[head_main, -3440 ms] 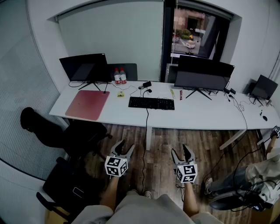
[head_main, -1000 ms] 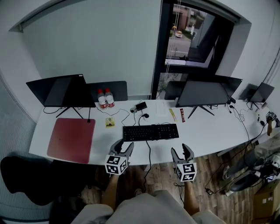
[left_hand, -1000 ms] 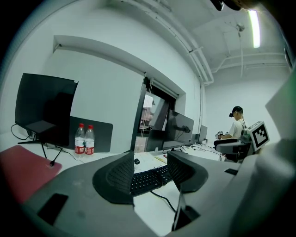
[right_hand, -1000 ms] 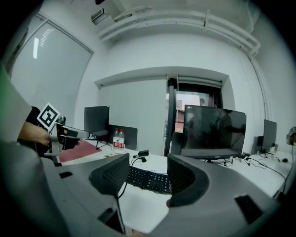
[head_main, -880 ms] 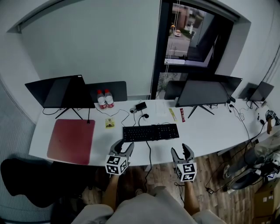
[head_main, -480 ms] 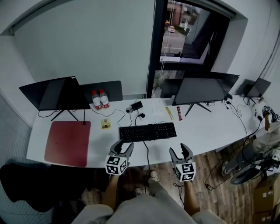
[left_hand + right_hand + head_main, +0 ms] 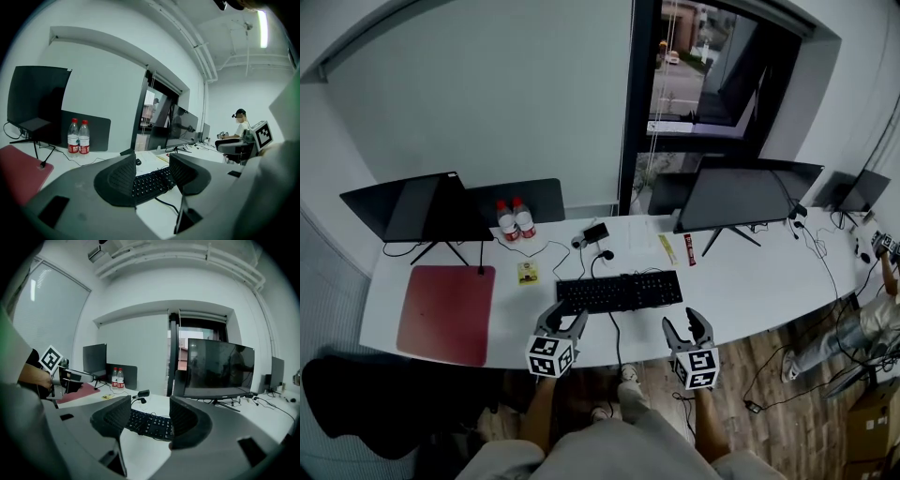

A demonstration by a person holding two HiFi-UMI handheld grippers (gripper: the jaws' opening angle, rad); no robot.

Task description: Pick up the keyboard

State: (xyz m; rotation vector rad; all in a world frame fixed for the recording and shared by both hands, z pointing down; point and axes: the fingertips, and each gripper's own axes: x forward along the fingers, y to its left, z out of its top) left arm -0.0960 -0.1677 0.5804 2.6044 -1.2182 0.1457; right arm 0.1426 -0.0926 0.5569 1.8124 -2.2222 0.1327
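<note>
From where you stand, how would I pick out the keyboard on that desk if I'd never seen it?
Look at the long white desk, where two black monitors stand. The flat black rectangular keyboard lies toward the front edge, between them. Unlike the dark red mat on its left, it is covered in rows of keys.

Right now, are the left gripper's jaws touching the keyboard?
Apart. In its own view the left gripper is open, the keyboard lying beyond, bare desk between.
</note>
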